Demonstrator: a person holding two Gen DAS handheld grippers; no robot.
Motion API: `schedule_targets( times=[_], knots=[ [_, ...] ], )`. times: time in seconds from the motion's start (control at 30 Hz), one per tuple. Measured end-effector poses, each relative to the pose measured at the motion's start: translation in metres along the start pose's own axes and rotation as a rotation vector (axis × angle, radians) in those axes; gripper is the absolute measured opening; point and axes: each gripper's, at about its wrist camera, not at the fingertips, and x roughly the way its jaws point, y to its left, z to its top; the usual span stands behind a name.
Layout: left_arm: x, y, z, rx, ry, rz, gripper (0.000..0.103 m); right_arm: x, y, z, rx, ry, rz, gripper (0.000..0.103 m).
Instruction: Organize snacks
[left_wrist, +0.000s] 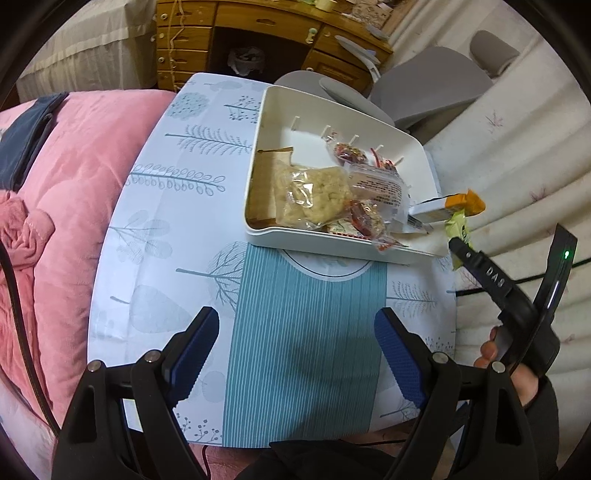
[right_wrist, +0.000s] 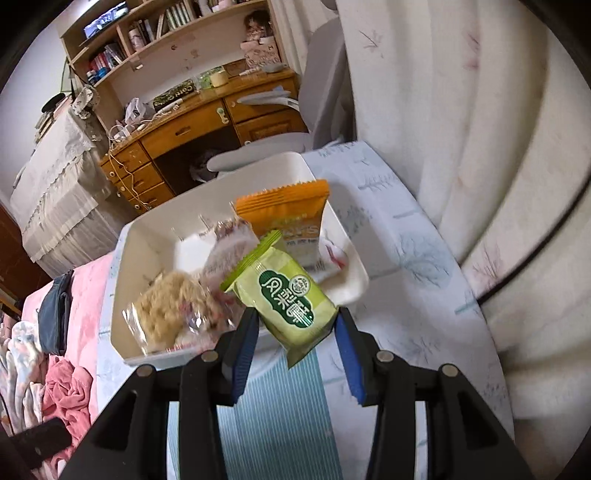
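A white tray (left_wrist: 334, 107) stands on the patterned tablecloth (left_wrist: 184, 206). It holds a rice cake in clear wrap (left_wrist: 314, 195), red-wrapped sweets (left_wrist: 349, 151) and an orange-topped packet (left_wrist: 448, 206) leaning at its right corner. My right gripper (right_wrist: 295, 325) is shut on a green snack packet (right_wrist: 284, 291) and holds it just above the tray's near right rim (right_wrist: 354, 291). The rice cake (right_wrist: 173, 306) and orange packet (right_wrist: 288, 210) lie behind it. In the left wrist view that gripper (left_wrist: 458, 245) holds the green packet (left_wrist: 458, 225). My left gripper (left_wrist: 295, 354) is open and empty above the tablecloth.
A pink blanket (left_wrist: 70, 177) with a dark blue pouch (left_wrist: 26, 136) lies left of the table. A grey chair (left_wrist: 424, 88) and wooden desk (left_wrist: 258, 33) stand behind the tray. A white curtain (right_wrist: 480, 129) hangs along the right side.
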Motion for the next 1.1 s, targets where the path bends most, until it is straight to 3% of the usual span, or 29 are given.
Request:
schedule_targets(
  times=[0.53,0.6,0.67,1.0,1.07,1.1],
  knots=[
    [-0.005,0.009,0.000,-0.150,-0.056,0.067,0.085,0.050,0.004,0.028,-0.037,0.095,0.088,0.045],
    [-0.006,0.008,0.000,-0.157,-0.065,0.071,0.085,0.052,0.004,0.028,-0.038,0.108,0.096,0.048],
    [-0.007,0.007,0.001,-0.162,-0.074,0.074,0.085,0.052,0.003,0.029,-0.042,0.117,0.101,0.059],
    [-0.023,0.001,-0.001,-0.114,-0.116,0.066,0.085,0.026,-0.001,0.012,-0.023,0.164,0.099,0.071],
    [-0.029,0.002,-0.003,-0.096,-0.122,0.068,0.085,0.017,-0.001,0.007,-0.022,0.161,0.096,0.085],
    [-0.031,0.003,-0.004,-0.088,-0.123,0.065,0.085,0.010,-0.001,0.003,-0.025,0.154,0.093,0.086]
  ],
)
